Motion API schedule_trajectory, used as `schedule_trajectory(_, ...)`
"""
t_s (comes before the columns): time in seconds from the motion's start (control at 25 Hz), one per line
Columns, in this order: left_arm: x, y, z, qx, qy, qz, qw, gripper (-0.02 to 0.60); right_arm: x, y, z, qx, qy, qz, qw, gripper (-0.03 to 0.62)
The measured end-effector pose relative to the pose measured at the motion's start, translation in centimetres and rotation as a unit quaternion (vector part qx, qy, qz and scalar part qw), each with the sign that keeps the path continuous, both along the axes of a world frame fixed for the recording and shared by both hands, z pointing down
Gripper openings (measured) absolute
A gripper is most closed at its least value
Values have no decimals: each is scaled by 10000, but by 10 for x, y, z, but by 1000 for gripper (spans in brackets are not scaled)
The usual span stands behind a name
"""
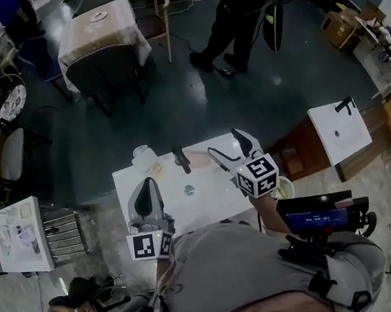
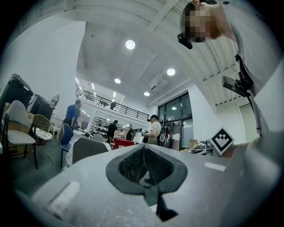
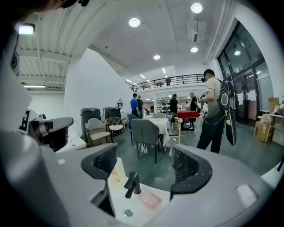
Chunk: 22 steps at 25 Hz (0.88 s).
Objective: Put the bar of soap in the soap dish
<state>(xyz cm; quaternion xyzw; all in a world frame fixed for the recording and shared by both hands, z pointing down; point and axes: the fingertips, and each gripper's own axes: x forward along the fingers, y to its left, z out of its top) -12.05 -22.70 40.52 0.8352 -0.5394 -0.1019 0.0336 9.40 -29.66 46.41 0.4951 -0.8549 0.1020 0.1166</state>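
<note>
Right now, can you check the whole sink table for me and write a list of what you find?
surface: white counter with a black tap and a drain.
job's things: a flat pink piece lies beside the tap; whether it is soap or dish, cannot tell.
clutter: a pale round thing at the counter's far left corner.
grippers: left gripper jaws together, empty; right gripper jaws apart, empty, over the counter.
cables: nothing seen on the counter.
surroundings: a standing person, a dark chair, a clothed table.
</note>
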Motion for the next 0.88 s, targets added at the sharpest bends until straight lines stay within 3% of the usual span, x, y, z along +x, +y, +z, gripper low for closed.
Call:
schedule_trajectory(0.2,-1,2,0,39,-21,-25,10000,-8,16,-3,28,-632,233,119,9977,351)
schedule_trajectory(0.44,-4,2,-7,100,31,-86,9999,-8,50,-13,77,-1571,551,400,9852,342)
schedule_trajectory(0.68,-9,9,-11,118,-53,-194,9997,-8,87,-23,119,-2221,792,739,9690,342)
schedule_trajectory(0.88,-13,13,-10,161,-102,-219,9996,-8,118,-22,164,-2822,1202,871,9478,342)
